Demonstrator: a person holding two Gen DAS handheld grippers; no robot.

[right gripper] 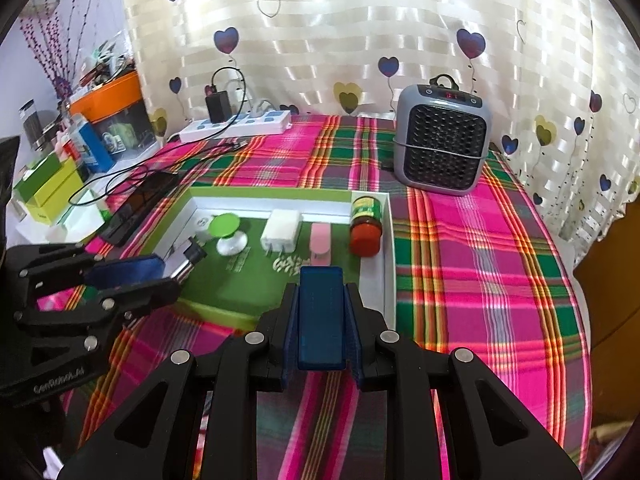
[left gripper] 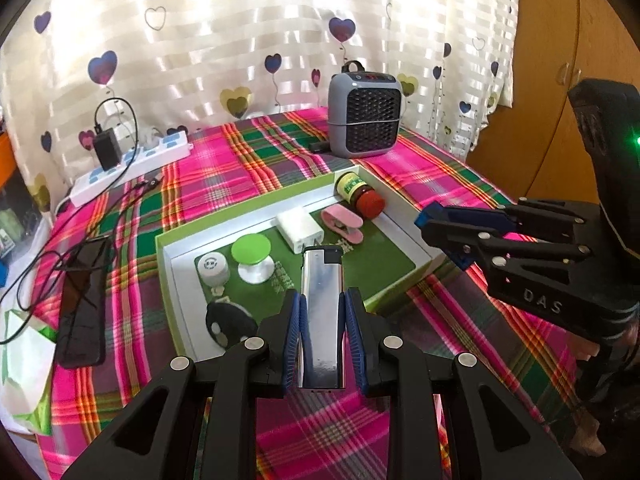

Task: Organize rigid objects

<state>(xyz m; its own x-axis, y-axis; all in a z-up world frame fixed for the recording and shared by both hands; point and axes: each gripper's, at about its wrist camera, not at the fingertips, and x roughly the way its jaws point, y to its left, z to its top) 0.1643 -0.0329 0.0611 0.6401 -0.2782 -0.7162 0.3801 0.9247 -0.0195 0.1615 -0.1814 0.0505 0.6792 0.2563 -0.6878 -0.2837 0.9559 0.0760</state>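
1. Left tool [left gripper: 322,320] is clamping a silver metal lighter with a black cap [left gripper: 322,300] between its blue pads, and is holding it above the near edge of the shallow white-and-green box tray [left gripper: 176,280].
2. Right tool [right gripper: 320,312] is gripping a dark blue rectangular block [right gripper: 320,316] and is hovering at the tray's near right corner.
3. Inside the tray, on the green floor:
   - brown bottle with red cap and yellow-green label [left gripper: 360,196] is lying on its side in the far right corner
   - pink clip [left gripper: 343,224] is sitting just left of the bottle
   - white plug adapter [left gripper: 299,229] is sitting near the far wall
   - green-topped white round stand [left gripper: 252,258] and white round cap [left gripper: 212,266] are standing to the left
   - black-and-white oval item [left gripper: 228,322] is lying in the near left corner
4. The tray is resting on a pink-green plaid cloth [right gripper: 480,240] covering the surface; I cannot tell whether it's a bed or a counter.
5. Grey mini heater [right gripper: 442,138] is standing far right; white power strip [right gripper: 236,126] is lying far left.
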